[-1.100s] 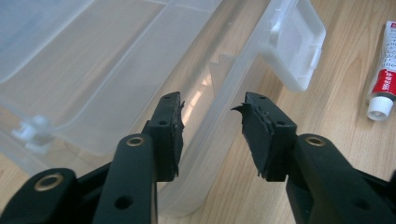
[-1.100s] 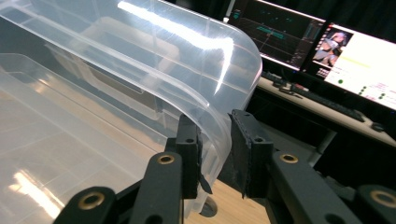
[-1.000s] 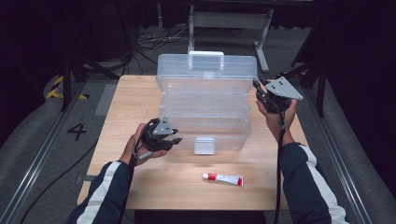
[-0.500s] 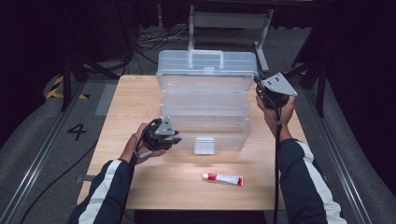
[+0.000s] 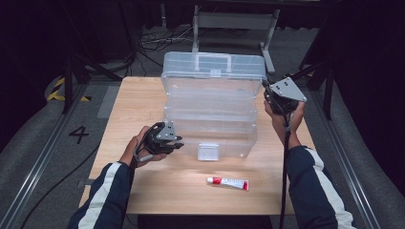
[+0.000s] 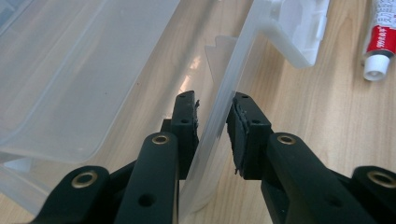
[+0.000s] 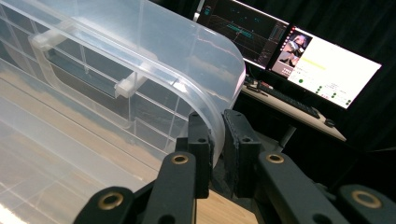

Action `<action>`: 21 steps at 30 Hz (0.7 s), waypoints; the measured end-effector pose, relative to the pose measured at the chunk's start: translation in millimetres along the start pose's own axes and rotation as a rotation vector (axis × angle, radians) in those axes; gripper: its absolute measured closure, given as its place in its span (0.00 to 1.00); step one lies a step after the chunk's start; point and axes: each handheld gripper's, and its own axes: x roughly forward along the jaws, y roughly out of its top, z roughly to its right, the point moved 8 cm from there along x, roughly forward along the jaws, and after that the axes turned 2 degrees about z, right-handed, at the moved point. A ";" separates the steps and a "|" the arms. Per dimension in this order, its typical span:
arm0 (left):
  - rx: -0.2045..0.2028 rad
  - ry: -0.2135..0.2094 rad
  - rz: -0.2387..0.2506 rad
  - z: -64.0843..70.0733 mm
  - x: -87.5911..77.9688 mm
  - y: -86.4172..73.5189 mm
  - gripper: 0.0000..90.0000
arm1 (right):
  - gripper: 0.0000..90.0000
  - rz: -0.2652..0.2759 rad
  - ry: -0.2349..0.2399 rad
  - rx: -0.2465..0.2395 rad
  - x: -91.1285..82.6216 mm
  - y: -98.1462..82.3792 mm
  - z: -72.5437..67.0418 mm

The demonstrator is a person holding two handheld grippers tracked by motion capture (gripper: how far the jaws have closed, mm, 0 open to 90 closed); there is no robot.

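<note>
Holding: my right gripper (image 7: 215, 140) clamps the raised lid (image 5: 215, 71) edge, frame right.
Closing: my left gripper (image 6: 212, 123) has been narrowing astride the box (image 5: 210, 126) front wall, pads not clearly pressing.
Axis: the box runs left-right between my hands.

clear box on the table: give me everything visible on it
The box is clear, slightly frosted plastic, tiered, standing open mid-table. Its lid is raised, with a moulded handle and gridded dividers inside. A latch hangs at the front wall. The left gripper straddles the front wall near the left corner, its jaws having just been closing; the right gripper is clamped on the lid's right edge.
</note>
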 end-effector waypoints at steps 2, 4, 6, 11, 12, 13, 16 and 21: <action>0.005 -0.001 -0.001 1.3 -1.0 -0.5 0.82 | 0.91 0.000 0.003 0.000 -2.6 0.4 0.1; 0.002 -0.003 0.000 3.0 -1.5 -0.6 0.82 | 0.91 -0.003 0.008 -0.006 -4.0 0.5 0.4; 0.001 -0.002 0.000 3.3 -1.5 -0.6 0.81 | 0.92 -0.008 0.010 -0.006 -3.0 1.1 0.9; 0.008 -0.005 0.011 1.8 -1.8 -1.0 0.82 | 0.92 -0.017 0.020 -0.011 2.3 2.9 2.3; 0.008 -0.006 0.013 1.6 -1.8 -1.2 0.82 | 0.92 -0.019 0.023 -0.005 3.6 3.3 3.3; 0.009 -0.009 0.013 1.4 -1.9 -1.4 0.82 | 0.92 -0.024 0.025 -0.003 5.0 3.6 4.1; 0.014 -0.013 0.014 1.3 -1.8 -1.4 0.82 | 0.92 -0.033 0.029 -0.007 7.8 4.8 5.9; 0.017 -0.014 0.024 1.3 -1.6 -1.8 0.82 | 0.93 -0.047 0.024 -0.015 13.6 6.6 7.7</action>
